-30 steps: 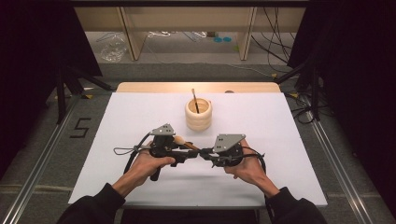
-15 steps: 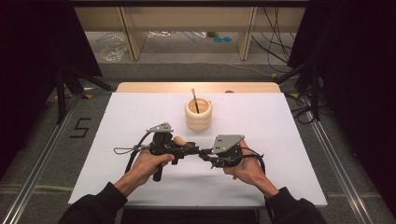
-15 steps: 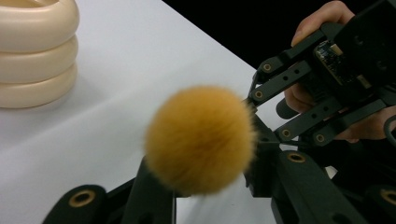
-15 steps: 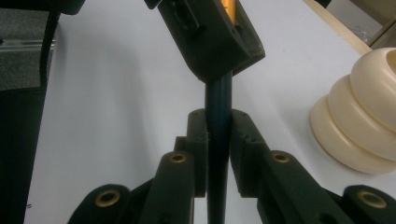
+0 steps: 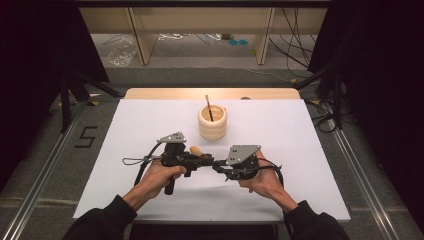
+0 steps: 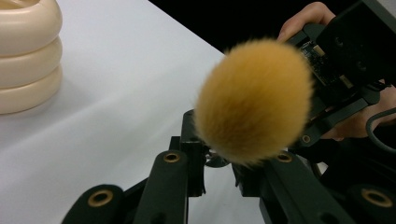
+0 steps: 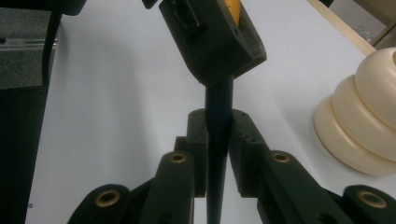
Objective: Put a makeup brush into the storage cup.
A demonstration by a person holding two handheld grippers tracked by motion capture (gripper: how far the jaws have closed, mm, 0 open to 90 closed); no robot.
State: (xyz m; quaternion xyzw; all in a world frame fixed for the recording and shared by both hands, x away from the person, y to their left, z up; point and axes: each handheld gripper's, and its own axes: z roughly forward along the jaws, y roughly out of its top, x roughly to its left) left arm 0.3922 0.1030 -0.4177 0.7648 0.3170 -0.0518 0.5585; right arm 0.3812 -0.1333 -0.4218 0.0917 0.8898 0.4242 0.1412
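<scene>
A makeup brush with a fluffy orange head [image 5: 195, 150] and a dark handle [image 7: 219, 102] hangs level just above the white table [image 5: 125, 130], between my two grippers. My left gripper [image 5: 202, 161] has just been closing and is now shut on the brush right behind its head [image 6: 254, 100], as the left gripper view shows [image 6: 219, 158]. From the other side, my right gripper [image 5: 218, 165] is shut on the handle's tail end [image 7: 218, 140]. A cream ribbed holder [image 5: 212, 122] stands behind them with a thin dark stick [image 5: 209, 107] upright in it.
The holder sits close by, at the left of the left gripper view [image 6: 28, 56] and the right of the right gripper view [image 7: 364, 126]. A wooden strip [image 5: 210, 93] runs along the table's far edge. Dark stands and cables flank the table.
The left gripper's jaws have come together around the brush near its head. Both hands and the brush have stayed where they were.
</scene>
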